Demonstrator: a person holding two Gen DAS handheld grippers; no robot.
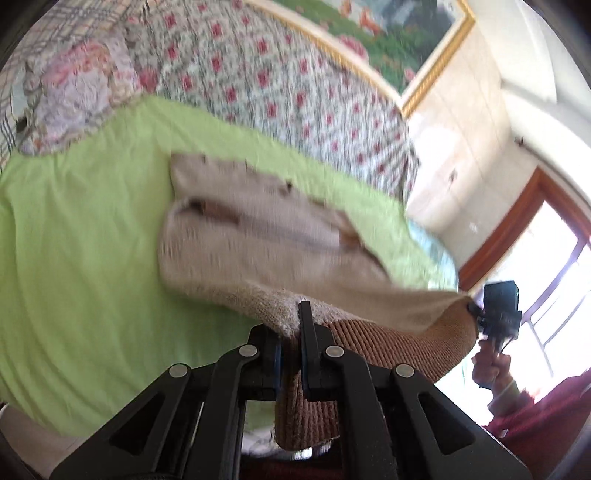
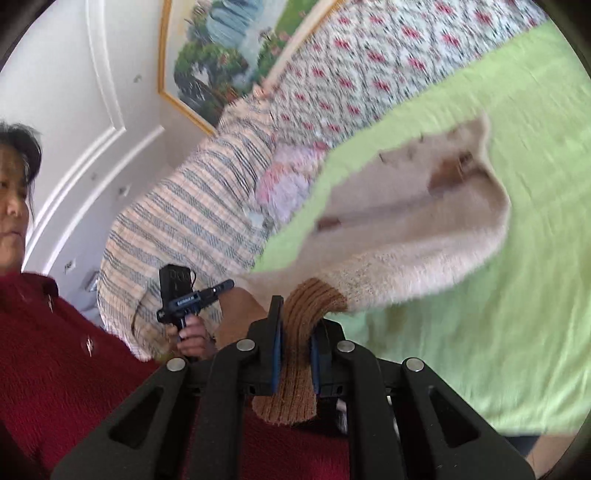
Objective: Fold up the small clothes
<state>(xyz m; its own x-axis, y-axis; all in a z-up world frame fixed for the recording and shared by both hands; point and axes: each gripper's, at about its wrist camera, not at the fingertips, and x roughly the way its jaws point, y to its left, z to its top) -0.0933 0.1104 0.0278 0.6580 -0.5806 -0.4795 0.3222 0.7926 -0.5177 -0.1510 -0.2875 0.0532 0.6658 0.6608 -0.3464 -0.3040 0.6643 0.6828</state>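
Bedroom; bed (image 1: 74, 258) under a green sheet, the landmark for all entries.

Item, left: left hand-held gripper (image 1: 290, 332), clenched on the brown ribbed hem of the sweater (image 1: 258, 236), raised above the near edge of the bed.

Item, centre: sweater, cream knit with brown trim, small; its far end trails onto the middle of the bed, the near end is lifted clear. Blurred, so finer folds cannot be read.

Item, right: right hand-held gripper (image 2: 295, 332), clamped on the other ribbed corner of the same hem, above the near edge of the bed. A hand (image 2: 192, 336) grips the left tool's handle.

Background: floral quilt (image 1: 277, 74) along the far side of the bed; framed picture (image 1: 406, 33) on the wall beyond.

Handling note, as judgement: keep both corners level and the hem taut between them, carry it forward over the bed evenly, and lay the hem down square before letting go, lest the soft knit bunch or skew.
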